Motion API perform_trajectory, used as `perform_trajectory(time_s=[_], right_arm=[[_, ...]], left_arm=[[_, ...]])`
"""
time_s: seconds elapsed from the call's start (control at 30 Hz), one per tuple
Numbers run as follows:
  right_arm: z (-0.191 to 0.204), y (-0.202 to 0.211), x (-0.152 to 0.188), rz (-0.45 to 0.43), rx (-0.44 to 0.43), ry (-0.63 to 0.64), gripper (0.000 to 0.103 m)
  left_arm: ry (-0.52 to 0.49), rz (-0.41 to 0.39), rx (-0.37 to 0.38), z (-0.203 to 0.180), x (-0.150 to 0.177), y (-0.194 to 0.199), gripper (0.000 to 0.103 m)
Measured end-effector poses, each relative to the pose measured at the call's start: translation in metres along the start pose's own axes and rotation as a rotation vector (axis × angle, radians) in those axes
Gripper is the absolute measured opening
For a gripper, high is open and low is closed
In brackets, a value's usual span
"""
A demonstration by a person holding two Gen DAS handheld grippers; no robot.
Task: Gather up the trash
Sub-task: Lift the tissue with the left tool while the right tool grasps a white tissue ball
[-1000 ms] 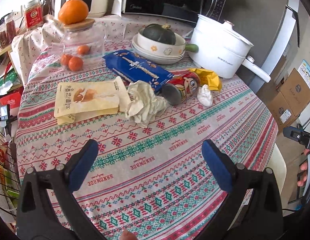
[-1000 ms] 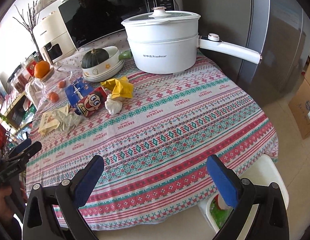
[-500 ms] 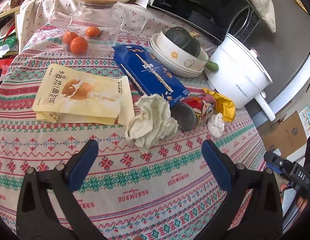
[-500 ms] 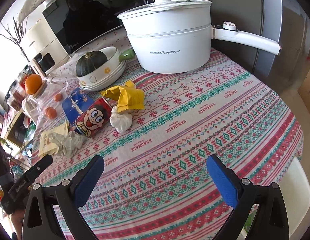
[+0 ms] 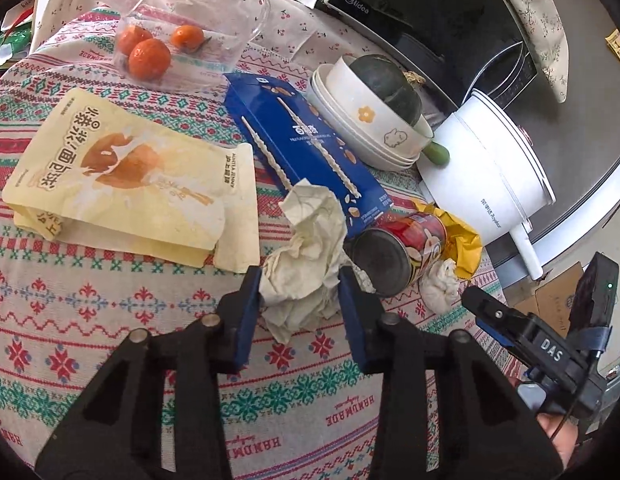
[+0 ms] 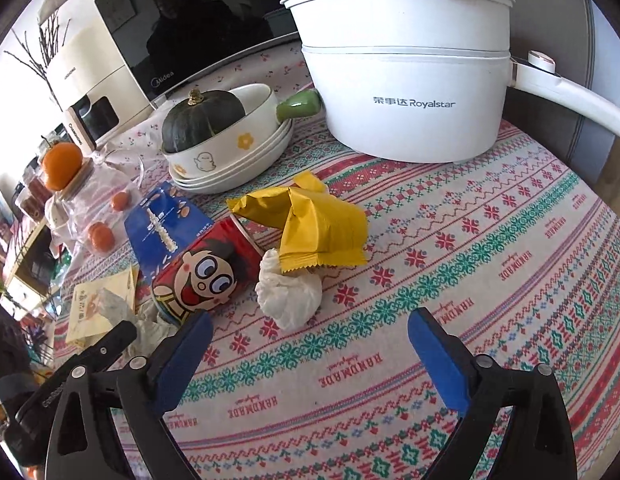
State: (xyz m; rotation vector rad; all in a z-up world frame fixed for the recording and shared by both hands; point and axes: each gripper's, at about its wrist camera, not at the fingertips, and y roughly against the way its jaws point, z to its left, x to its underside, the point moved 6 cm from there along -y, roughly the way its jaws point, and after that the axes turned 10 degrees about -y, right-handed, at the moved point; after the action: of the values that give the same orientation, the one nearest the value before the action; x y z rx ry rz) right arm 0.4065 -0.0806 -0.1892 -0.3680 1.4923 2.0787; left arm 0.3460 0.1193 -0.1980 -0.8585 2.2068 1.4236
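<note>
Right now the crumpled cream paper napkin [image 5: 305, 264] sits between the pads of my left tongs [image 5: 299, 294], whose jaws have just been closing; both blue pads press its sides, so I hold it where it lies on the bench [image 5: 109, 320], which wears a patterned knitted-look cloth.

I take the red cartoon can [image 5: 402, 248] as my landmark. It lies on its side just right of the napkin, its dark end facing me. Beyond it lies the blue biscuit box [image 5: 305, 156], flat, with the napkin's upper edge overlapping its near corner. Left of the can, past the napkin, lies a cream snack pouch [image 5: 121, 176]. On the can's right a crumpled yellow wrapper [image 6: 322, 232] lies against it, and a small white tissue wad [image 6: 289, 296] rests just in front of that wrapper.

My right tongs [image 6: 310, 340] hang above the cloth just short of the tissue wad, with nothing between the pads; their jaws have just been closing slightly yet stand wide.

Behind the can stand stacked white bowls holding a dark green squash [image 6: 201, 120], a white electric pot [image 6: 406, 80] and a glass jar with small oranges [image 5: 149, 52].
</note>
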Motion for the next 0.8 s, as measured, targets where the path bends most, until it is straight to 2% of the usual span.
perform_trajectory(time_s=[0.2,0.27,0.3,0.33,0.5,0.8], right_arm=[[-0.005,-0.027,-0.002,0.021,-0.008,-0.004,0.054],[-0.004,-0.027,-0.001,0.010,-0.043,0.003,0.042],[-0.002,-0.027,-0.001,0.009,-0.061,0.008,0.031],[-0.002,-0.024,-0.001,0.005,-0.067,0.015,0.028],[0.000,-0.010,0.004,0.005,-0.036,0.071,0.025],[-0.031,0.053,0.010,0.014,-0.004,0.087,0.025]], left_arm=[[-0.054,0.007,-0.027,-0.005,0.002,0.002,0.034],[-0.048,0.009,-0.024,-0.005,0.003,0.002,0.034],[-0.048,0.010,-0.023,-0.005,0.003,0.002,0.033],[-0.051,0.012,-0.024,-0.005,0.003,0.003,0.032],[-0.060,0.026,-0.006,-0.010,0.009,0.013,0.031],[-0.060,0.023,0.023,-0.016,0.016,0.055,0.031]])
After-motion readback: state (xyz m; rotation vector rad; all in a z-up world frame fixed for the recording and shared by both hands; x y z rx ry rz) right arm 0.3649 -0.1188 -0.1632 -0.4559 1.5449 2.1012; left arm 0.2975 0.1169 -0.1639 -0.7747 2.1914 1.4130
